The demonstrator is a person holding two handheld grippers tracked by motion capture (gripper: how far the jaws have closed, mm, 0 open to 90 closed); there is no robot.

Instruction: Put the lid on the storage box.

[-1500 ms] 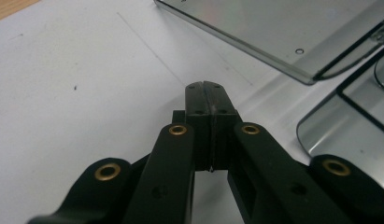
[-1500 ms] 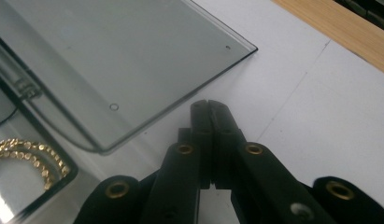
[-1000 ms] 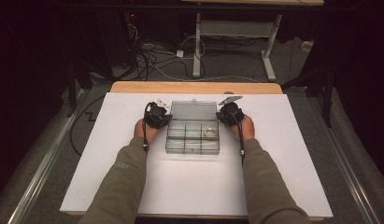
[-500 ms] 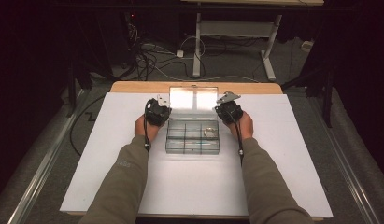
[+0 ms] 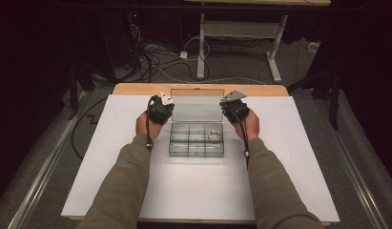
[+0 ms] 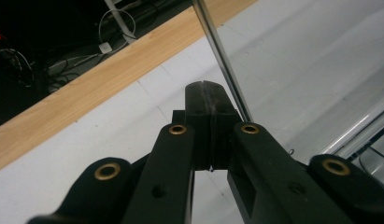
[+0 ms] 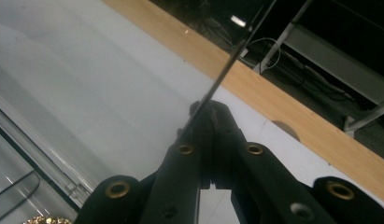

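Observation:
A clear plastic compartment box (image 5: 196, 143) sits mid-table on the white mat (image 5: 198, 191). Its clear lid (image 5: 196, 109) stands raised at the back. My left gripper (image 5: 169, 108) is shut beside the lid's left edge, and my right gripper (image 5: 224, 109) is shut beside its right edge. In the left gripper view the jaws (image 6: 206, 88) meet pad to pad, with the lid's edge (image 6: 222, 65) running just to their right. In the right gripper view the lid's edge (image 7: 231, 58) crosses the closed jaws (image 7: 212, 108) and touches them. A small gold piece (image 5: 214, 135) lies in the box's right rear compartment.
A wooden table edge (image 5: 136, 89) runs behind the mat. Beyond it are floor cables (image 5: 155, 57) and a white desk frame (image 5: 241, 33). Both sleeved forearms come in from the bottom. White mat lies in front of the box.
The lid has swung up from lying low over the box to standing upright. Both grippers have risen with it along its two side edges.

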